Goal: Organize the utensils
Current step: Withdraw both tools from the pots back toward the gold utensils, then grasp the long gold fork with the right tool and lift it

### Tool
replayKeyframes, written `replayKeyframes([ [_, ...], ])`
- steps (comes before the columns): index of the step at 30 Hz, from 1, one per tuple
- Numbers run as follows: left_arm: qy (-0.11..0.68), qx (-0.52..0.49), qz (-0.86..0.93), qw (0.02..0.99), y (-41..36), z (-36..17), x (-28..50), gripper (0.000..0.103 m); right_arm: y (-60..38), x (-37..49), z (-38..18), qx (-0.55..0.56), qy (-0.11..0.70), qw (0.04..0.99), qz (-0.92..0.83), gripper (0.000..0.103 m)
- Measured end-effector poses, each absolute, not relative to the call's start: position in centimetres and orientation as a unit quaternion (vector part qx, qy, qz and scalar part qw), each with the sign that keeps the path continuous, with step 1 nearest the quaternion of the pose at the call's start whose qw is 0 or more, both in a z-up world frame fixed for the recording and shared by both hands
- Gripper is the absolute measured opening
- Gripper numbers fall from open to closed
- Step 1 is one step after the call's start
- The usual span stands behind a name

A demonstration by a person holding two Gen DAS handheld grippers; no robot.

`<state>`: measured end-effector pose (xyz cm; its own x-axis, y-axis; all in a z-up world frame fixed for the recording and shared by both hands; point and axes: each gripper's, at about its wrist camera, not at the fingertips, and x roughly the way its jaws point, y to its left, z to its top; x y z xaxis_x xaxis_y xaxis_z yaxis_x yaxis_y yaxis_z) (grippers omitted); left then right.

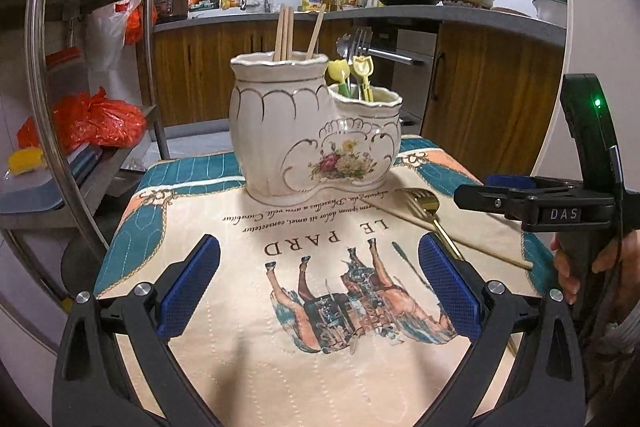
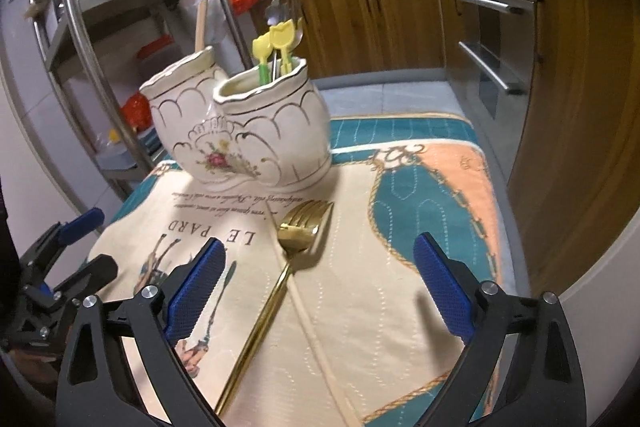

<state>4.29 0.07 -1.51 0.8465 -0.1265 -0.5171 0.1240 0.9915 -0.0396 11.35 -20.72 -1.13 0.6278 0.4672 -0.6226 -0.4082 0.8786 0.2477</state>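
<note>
My right gripper (image 2: 318, 291) gapes wide and empty, ribbed blue pads either side of the slim gold fork (image 2: 280, 267) lying flat on the quilted cloth (image 2: 400, 287). My left gripper (image 1: 318, 287) is open too, empty. The glossy two-cup ceramic holder (image 1: 316, 131) stands just beyond the fork.

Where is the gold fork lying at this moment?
The gold fork lies flat on the printed table mat, tines toward the ceramic utensil holder. In the right wrist view its handle runs back between the open right gripper fingers, untouched.
</note>
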Motion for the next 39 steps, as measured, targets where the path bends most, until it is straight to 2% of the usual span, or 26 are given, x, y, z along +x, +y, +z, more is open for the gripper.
replayKeyframes([
  [7, 0.277, 0.0, -0.073, 0.958, 0.0, -2.0, 4.5, 0.097, -20.4, 11.6, -1.0, 0.037, 0.361, 0.899, 0.243, 0.066],
  [20, 0.281, 0.02, -0.089, 0.955, -1.1, -2.1, 4.6, 0.097, -19.8, 13.2, -1.2, 0.047, 0.378, 0.889, 0.255, 0.05],
  [26, 0.283, 0.014, -0.088, 0.955, -0.9, -2.1, 4.6, 0.097, -19.4, 14.9, -2.5, 0.081, 0.413, 0.865, 0.271, 0.042],
  [30, 0.283, 0.011, -0.088, 0.955, -0.8, -2.1, 4.7, 0.097, -19.2, 15.7, -3.2, 0.104, 0.431, 0.851, 0.282, 0.031],
  [33, 0.283, 0.013, -0.089, 0.955, -0.9, -2.1, 4.7, 0.097, -19.2, 15.9, -3.4, 0.119, 0.434, 0.845, 0.289, 0.026],
  [34, 0.283, 0.014, -0.089, 0.955, -0.9, -2.1, 4.7, 0.097, -19.1, 15.9, -3.4, 0.12, 0.432, 0.846, 0.289, 0.018],
  [36, 0.283, 0.013, -0.088, 0.955, -0.8, -2.2, 4.7, 0.097, -19.0, 15.7, -3.1, 0.122, 0.425, 0.847, 0.296, 0.007],
  [39, 0.283, 0.014, -0.086, 0.955, -0.9, -2.0, 4.6, 0.097, -18.8, 15.3, -2.6, 0.121, 0.415, 0.85, 0.303, 0.006],
])
